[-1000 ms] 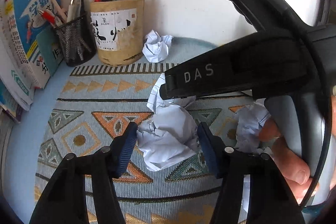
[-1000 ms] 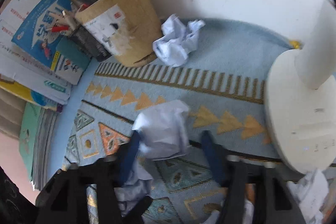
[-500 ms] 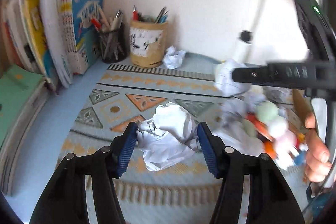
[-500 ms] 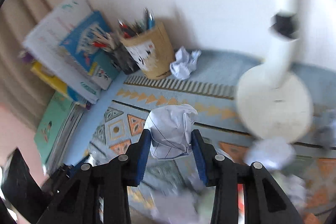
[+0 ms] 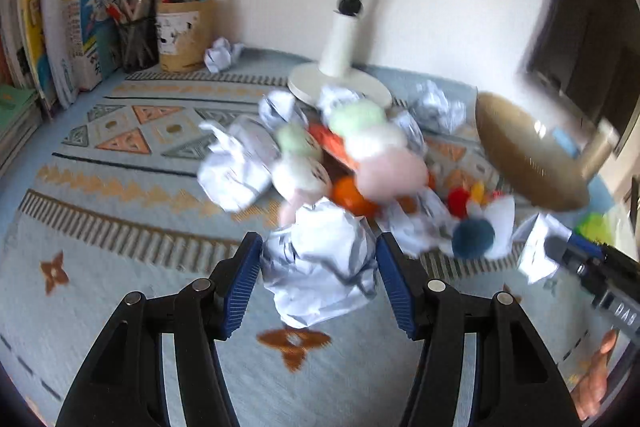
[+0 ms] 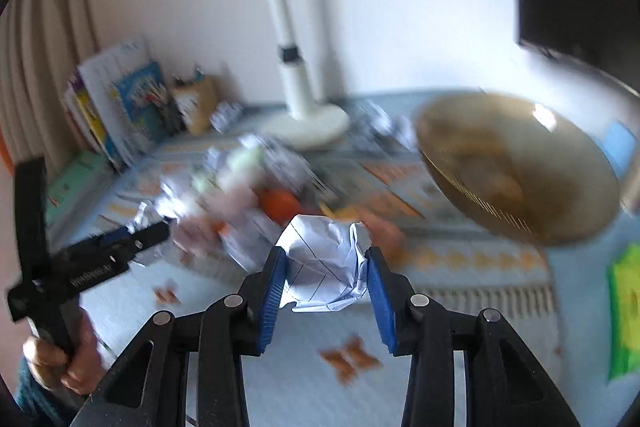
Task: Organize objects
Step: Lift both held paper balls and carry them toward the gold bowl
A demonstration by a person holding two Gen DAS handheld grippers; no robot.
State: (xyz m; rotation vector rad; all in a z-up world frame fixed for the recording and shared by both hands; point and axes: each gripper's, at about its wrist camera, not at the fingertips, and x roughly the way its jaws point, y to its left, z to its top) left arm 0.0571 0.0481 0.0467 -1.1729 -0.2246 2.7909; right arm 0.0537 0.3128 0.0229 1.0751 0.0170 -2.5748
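Each gripper carries a crumpled ball of white paper above the patterned blue mat. My left gripper (image 5: pixel 319 281) is shut on a large paper ball (image 5: pixel 320 269), its blue pads pressing both sides. In the right wrist view my right gripper (image 6: pixel 326 279) is shut on a smaller lined paper ball (image 6: pixel 326 263). The right gripper also shows at the right edge of the left wrist view (image 5: pixel 560 255), paper in its tip. More paper balls (image 5: pixel 236 167) and soft coloured pompoms (image 5: pixel 356 143) lie heaped mid-mat, blurred.
A golden-brown bowl (image 6: pixel 516 167) sits at the right, near a white lamp base (image 5: pixel 340 87). Books (image 5: pixel 68 23), a mesh pen cup (image 5: pixel 136 39) and a tan pen holder (image 5: pixel 184 35) line the back left wall. A green item (image 6: pixel 624 307) lies far right.
Both grippers pulled back from the pen holders and swung right with their paper balls. The right gripper closed onto its ball. The pile of pompoms, the lamp and the bowl have come into view.
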